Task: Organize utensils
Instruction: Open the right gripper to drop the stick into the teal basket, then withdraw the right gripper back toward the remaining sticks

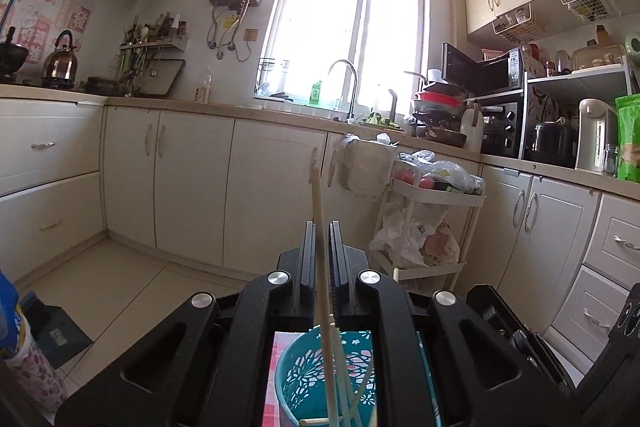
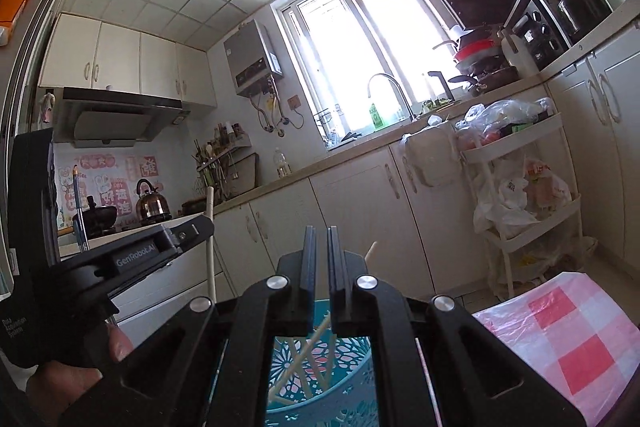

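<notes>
Pale wood: a single chopstick [image 1: 320, 227] stands nearly upright between the jaws of the left gripper [image 1: 322, 239], which are drawn in to a narrow slot with the pads seemingly just on the stick, its top rising well above the fingertips and its lower end running down into the teal basket [image 1: 296, 379] directly below the jaws. The right gripper [image 2: 320, 243] is likewise nearly closed, a slim gap showing between its fingers; a chopstick [image 2: 316, 337] slants across beneath that gap, low behind the fingertips, and whether the pads pinch it I cannot tell. The same basket [image 2: 352, 387] lies under those jaws too, with several sticks already leaning loose inside against its cut-out flower pattern. The step in hand looks like dropping chopsticks into the basket, so the work seems well along. Next, the left jaws probably need to ease apart so the stick slides down and rests with the others, without tipping over the rim. The left gripper's body [image 2: 132, 251] sits just to the left of the right jaws, held by a hand [image 2: 72, 379].
</notes>
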The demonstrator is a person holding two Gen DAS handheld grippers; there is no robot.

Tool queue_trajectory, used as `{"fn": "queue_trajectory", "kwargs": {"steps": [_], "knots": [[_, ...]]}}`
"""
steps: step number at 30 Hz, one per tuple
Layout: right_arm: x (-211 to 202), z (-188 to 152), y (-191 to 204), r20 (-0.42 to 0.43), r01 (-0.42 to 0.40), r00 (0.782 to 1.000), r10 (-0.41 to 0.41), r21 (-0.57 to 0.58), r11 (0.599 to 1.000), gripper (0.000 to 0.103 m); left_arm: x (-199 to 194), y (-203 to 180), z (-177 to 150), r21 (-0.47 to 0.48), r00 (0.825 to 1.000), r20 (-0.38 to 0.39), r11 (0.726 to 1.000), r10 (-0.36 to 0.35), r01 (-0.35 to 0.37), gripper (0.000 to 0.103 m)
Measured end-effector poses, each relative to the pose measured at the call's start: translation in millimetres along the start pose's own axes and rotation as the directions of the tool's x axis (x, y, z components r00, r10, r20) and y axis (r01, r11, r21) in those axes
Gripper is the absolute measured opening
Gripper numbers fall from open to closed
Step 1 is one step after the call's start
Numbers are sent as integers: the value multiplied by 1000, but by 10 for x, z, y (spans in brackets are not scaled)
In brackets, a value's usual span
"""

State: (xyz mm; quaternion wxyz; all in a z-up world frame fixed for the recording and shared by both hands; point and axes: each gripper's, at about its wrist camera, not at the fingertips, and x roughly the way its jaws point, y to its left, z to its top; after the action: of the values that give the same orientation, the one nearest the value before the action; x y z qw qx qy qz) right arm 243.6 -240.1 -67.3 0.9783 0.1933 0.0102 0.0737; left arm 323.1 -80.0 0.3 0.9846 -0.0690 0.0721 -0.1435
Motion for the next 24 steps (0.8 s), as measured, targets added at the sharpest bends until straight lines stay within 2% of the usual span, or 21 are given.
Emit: {"fn": "queue_trajectory", "kwargs": {"steps": [3,12,15,20,24], "knots": [[-15,-3,7,-8,-5,1000,5,-5,1000,6,-28,-20,-11,7,1000,-3,1000,0,0,15],[-402,-50,14,-19,-24,1000,25,10,1000,7,-166,13,-81,10,1000,-15,1000,6,-6,18],[-542,-75,13,-32,-28,999,28,7,1000,13,-205,18,-96,7,1000,-16,1000,9,-9,18],[-733,-170,19,-84,-35,996,35,-8,999,15,-269,22,-127,6,1000,-22,1000,10,-10,19],[-884,-246,-1,-127,-20,992,19,-6,1000,24,-337,26,-129,8,1000,-21,1000,10,-10,24]]}}
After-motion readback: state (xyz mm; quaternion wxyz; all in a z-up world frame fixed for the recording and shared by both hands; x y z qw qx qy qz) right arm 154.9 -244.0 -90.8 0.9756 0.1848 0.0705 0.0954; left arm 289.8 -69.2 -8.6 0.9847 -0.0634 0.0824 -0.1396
